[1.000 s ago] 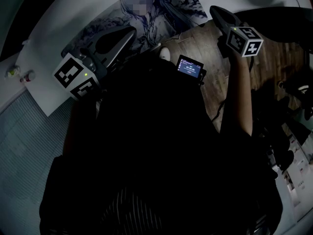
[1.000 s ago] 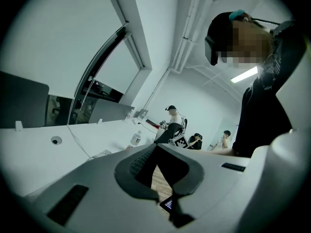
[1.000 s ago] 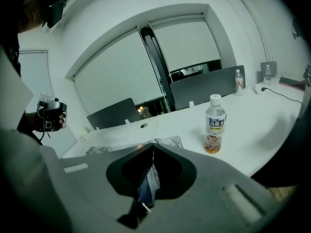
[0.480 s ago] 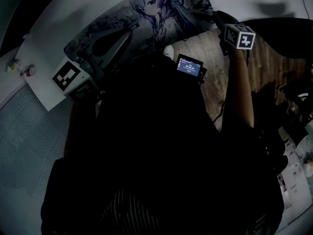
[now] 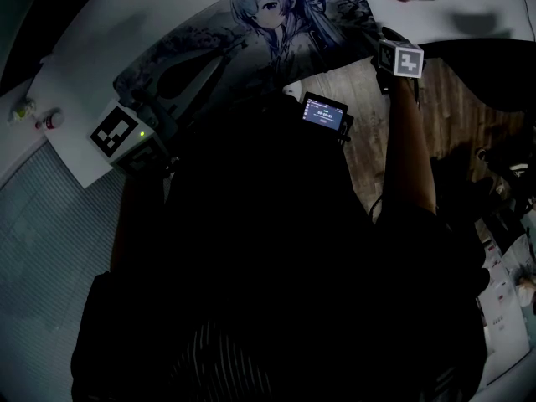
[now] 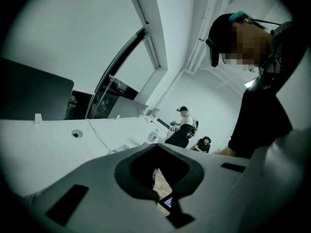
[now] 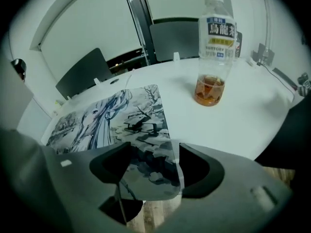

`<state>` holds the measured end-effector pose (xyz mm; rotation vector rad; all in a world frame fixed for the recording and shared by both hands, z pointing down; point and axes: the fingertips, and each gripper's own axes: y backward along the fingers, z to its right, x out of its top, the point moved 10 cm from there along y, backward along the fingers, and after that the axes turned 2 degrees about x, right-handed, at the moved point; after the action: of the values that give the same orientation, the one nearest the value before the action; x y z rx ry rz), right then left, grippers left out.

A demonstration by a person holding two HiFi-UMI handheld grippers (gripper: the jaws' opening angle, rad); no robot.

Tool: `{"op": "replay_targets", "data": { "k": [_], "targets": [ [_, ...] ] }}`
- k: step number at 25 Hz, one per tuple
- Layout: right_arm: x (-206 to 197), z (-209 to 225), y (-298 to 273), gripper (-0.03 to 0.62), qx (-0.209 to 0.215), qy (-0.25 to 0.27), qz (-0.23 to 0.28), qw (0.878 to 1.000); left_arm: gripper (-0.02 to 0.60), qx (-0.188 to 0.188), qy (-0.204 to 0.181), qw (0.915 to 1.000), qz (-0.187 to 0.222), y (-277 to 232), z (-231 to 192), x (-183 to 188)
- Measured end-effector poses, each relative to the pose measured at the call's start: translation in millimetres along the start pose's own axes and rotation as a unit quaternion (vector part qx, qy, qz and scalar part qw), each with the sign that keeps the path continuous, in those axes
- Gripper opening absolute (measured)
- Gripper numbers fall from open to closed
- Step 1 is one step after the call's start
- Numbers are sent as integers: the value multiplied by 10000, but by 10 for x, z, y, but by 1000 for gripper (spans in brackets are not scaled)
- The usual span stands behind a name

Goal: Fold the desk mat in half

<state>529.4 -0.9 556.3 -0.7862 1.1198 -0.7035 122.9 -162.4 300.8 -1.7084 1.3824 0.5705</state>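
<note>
A white table [image 7: 262, 106] fills most of the room before me. The desk mat [image 5: 251, 32] lies flat and unfolded along the table's near edge, printed side up. Its right near corner juts past the edge over the wooden floor [image 5: 368, 115]. The right gripper [image 7: 155, 171] has just been opening; its jaws stand spread on either side of that corner without pressing it. The left gripper [image 6: 160, 186], by the mat's left end, has its jaws drawn together to a thin slit. A bottle [image 7: 214, 47] stands apart, right of the mat.
</note>
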Motion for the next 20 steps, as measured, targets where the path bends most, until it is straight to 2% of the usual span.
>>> {"op": "replay_targets", "data": {
  "k": [3, 9, 12, 18, 20],
  "targets": [
    [-71, 4, -60, 327, -154, -2, -173, 9997, 9, 8, 19, 10000, -15, -8, 6, 2],
    [-104, -90, -105, 322, -426, 135, -153, 9989, 9, -7, 60, 10000, -54, -10, -14, -5],
    [-104, -157, -120, 279, -416, 177, -127, 9989, 9, -29, 57, 9999, -77, -7, -5, -20],
    [-24, -412, -271, 49, -85, 459, -425, 9980, 9, -5, 50, 9999, -94, 5, -13, -45],
    [-2, -451, -333, 23, -45, 553, -534, 9970, 9, 16, 43, 10000, -82, 15, -27, -57]
  ]
}}
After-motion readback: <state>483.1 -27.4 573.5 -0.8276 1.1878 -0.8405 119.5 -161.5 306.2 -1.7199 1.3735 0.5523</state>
